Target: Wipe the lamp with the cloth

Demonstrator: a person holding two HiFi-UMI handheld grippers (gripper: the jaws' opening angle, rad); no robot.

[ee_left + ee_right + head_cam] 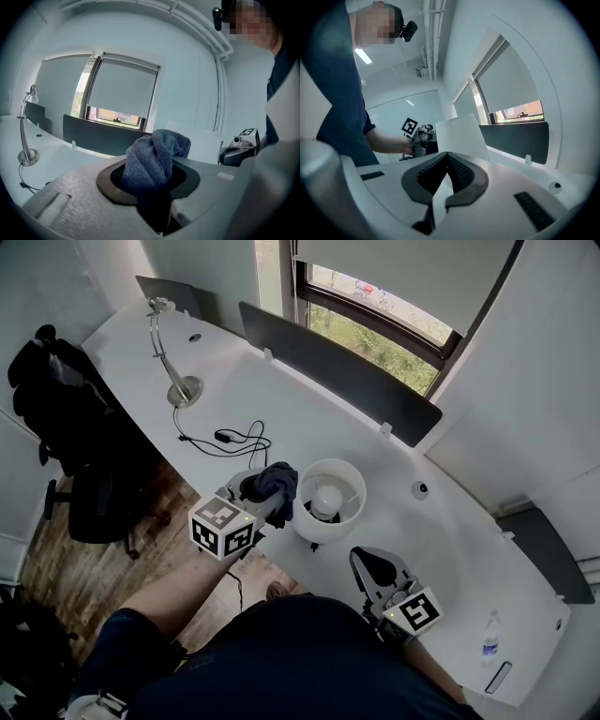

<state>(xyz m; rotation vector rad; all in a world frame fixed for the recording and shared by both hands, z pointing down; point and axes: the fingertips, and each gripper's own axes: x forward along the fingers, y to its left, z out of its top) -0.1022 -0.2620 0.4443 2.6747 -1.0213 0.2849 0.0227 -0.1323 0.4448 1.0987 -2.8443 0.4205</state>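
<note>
A white lamp with a round shade [328,498] stands on the white desk [281,409], its bulb showing from above. My left gripper [270,501] sits just left of the shade, shut on a bunched dark blue cloth [272,481]. In the left gripper view the cloth [157,157] sticks up between the jaws, with the shade [202,140] behind it. My right gripper [373,568] hovers off the shade's near right side, shut and empty. In the right gripper view its pads [459,171] meet at the tips, and the shade [457,133] rises just beyond.
A silver gooseneck desk lamp [174,367] stands far left, its black cable [234,439] trailing toward the cloth. A dark divider panel [337,371] lines the desk's back edge under the window. A black chair [66,427] is at left, a bottle [489,638] at right.
</note>
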